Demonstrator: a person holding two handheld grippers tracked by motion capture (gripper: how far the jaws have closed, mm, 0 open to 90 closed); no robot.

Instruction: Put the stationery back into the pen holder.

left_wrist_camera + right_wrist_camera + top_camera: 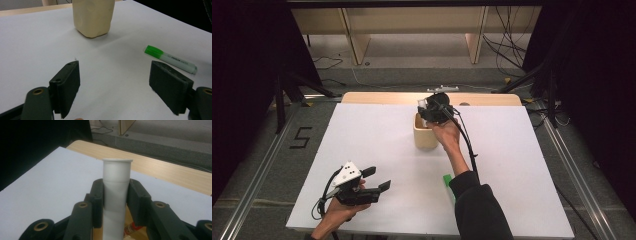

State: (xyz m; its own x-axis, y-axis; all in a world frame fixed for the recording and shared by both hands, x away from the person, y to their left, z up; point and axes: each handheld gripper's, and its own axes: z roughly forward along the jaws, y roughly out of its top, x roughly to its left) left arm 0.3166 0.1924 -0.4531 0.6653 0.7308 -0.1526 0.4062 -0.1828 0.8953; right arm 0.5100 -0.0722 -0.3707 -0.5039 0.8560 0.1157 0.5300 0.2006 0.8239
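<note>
White tube clamped between right gripper fingers, above beige holder

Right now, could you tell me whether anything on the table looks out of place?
Only the green marker lies loose on the white table, apart from the beige cup. The right gripper holds a white tube upright.

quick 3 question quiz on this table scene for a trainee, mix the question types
1. True or false: the left hand-held gripper is closed on the green highlighter.
2. What does the right hand-held gripper hold?
A. white tube
B. green highlighter
C. nothing
3. Fill in: the right hand-held gripper hangs above the tan ____.

Key
1. False: its jaws stand open and the highlighter lies apart on the white table.
2. A, the white tube.
3. cup
</note>
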